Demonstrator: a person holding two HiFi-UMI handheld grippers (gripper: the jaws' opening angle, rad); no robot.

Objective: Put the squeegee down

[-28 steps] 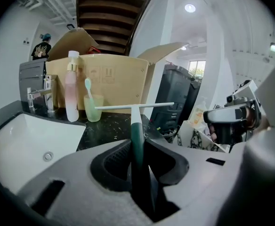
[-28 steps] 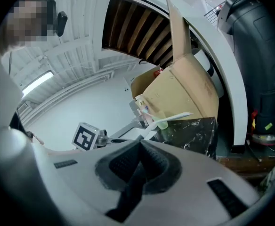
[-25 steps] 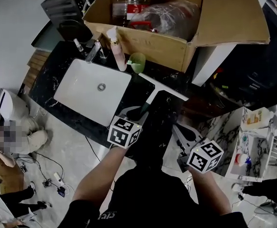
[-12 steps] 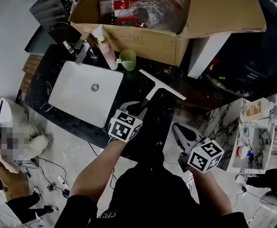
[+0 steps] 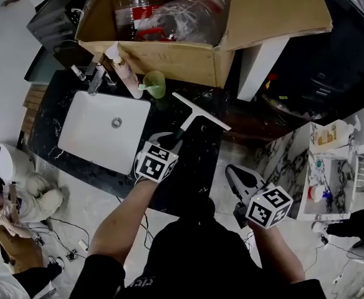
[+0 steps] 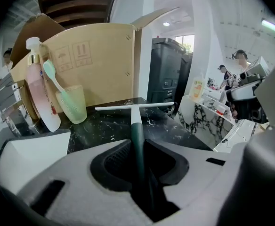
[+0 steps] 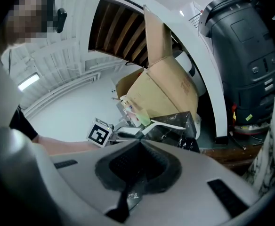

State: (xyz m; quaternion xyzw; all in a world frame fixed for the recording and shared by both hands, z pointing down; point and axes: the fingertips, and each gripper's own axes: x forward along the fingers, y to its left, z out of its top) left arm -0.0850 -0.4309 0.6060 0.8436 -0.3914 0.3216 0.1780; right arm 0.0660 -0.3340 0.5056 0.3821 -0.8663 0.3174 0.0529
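Observation:
The squeegee (image 5: 199, 112) has a white blade and a dark green handle (image 6: 137, 135). My left gripper (image 5: 168, 141) is shut on that handle, and the blade (image 6: 134, 107) stretches crosswise just over the black marble counter (image 5: 194, 161), right of the sink. I cannot tell whether the blade touches the stone. In the left gripper view the handle runs straight out between the jaws (image 6: 138, 160). My right gripper (image 5: 243, 180) hangs off the counter's right front corner, shut with nothing in it (image 7: 140, 143). From there the squeegee (image 7: 168, 125) shows far off.
A white sink (image 5: 101, 132) is set in the counter's left half. Behind the blade stand a green cup (image 5: 154, 83) with a toothbrush (image 6: 55, 81) and a pink bottle (image 5: 124, 70). A big open cardboard box (image 5: 169, 58) fills the back. People stand at the right (image 6: 241, 60).
My left gripper has sunk toward the counter with the squeegee still in it, rolling a little. The right gripper has drifted slightly, still shut.

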